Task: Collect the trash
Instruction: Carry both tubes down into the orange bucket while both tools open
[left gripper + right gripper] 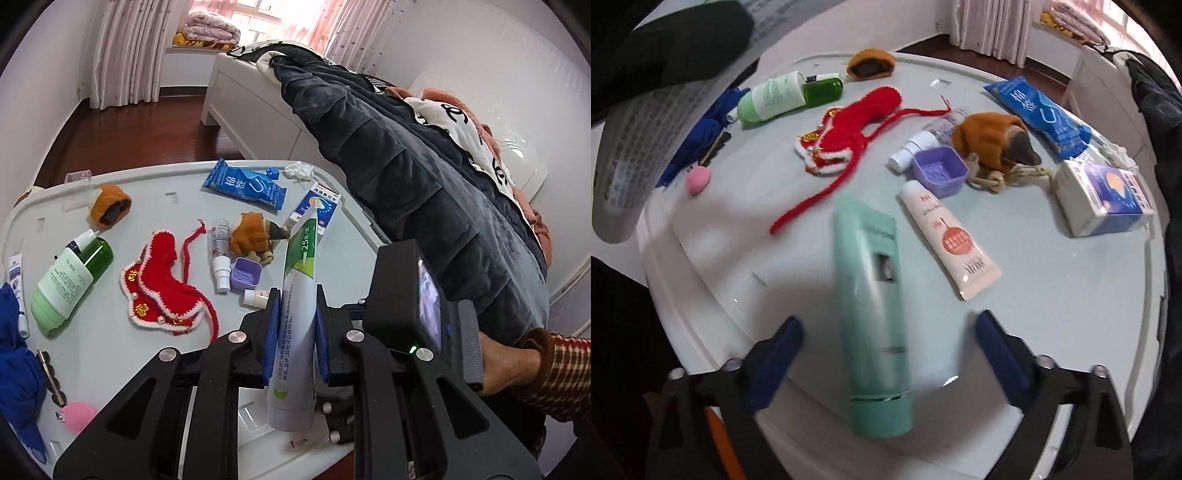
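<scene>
The left gripper [295, 332] is clamped on a white-and-green tube [297, 295], cap end nearest the camera, flat crimped end pointing away and up over the surface [110, 362]. The right gripper [888, 354] stands wide apart; a blurred teal tube [871, 314] lies between its fingers untouched, cap toward the camera, long axis running away. Just beyond lie a peach tube [951, 243] and a purple cup [940, 170]. Farther off sit a red knitted piece [846, 129], a brown glove [990, 144], a blue packet [1038, 114] and a green bottle [790, 96].
</scene>
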A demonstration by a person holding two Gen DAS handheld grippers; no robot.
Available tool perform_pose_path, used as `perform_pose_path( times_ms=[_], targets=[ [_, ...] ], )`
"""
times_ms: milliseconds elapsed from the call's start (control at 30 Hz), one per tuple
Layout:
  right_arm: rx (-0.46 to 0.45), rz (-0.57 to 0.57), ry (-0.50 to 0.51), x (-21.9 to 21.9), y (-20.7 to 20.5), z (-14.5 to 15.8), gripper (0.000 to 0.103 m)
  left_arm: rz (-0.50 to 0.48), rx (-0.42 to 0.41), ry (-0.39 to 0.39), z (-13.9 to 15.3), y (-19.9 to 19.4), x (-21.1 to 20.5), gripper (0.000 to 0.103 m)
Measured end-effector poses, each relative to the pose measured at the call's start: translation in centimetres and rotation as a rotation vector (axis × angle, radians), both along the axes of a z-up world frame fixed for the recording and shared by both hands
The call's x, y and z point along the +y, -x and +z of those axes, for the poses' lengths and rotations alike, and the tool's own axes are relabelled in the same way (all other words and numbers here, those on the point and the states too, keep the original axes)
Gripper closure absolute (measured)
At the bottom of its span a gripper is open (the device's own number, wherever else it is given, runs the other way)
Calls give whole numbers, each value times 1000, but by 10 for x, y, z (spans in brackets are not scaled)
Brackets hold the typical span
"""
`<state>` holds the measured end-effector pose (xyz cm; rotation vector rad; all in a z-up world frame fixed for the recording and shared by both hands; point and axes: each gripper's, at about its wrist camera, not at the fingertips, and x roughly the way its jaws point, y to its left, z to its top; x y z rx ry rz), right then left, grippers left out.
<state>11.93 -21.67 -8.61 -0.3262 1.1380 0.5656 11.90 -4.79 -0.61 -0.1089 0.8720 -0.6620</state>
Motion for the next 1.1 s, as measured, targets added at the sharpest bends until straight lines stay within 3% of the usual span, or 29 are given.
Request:
perform_pose_path(
  times_ms=[233,367,433,467,500,567,667,900,1100],
  targets=[
    [35,-15,21,4,-4,0,4,5,-6,9,3,2,8,86],
    [-4,-53,2,9,-2,-1,4,9,-12,19,6,4,13,86],
    [-33,-76,-15,14,-3,1,20,12,-9,24,6,3,15,86],
    [-40,-61,-27,19,1,5,50,14,-7,25,6,3,16,86],
    [-47,-50,-8,24,3,7,71,16,-6,26,6,3,17,85],
    [-91,-24,57,40,12,11,73,17,-4,29,6,3,18,85],
    [-80,-24,41,45,20,13,73,15,-6,24,5,3,18,85],
    [-13,-163,-108,13,25,26,73,18,3,41,8,12,30,85],
    [36,-240,-243,-17,63,43,73,-3,13,-19,5,62,32,85]
  ],
)
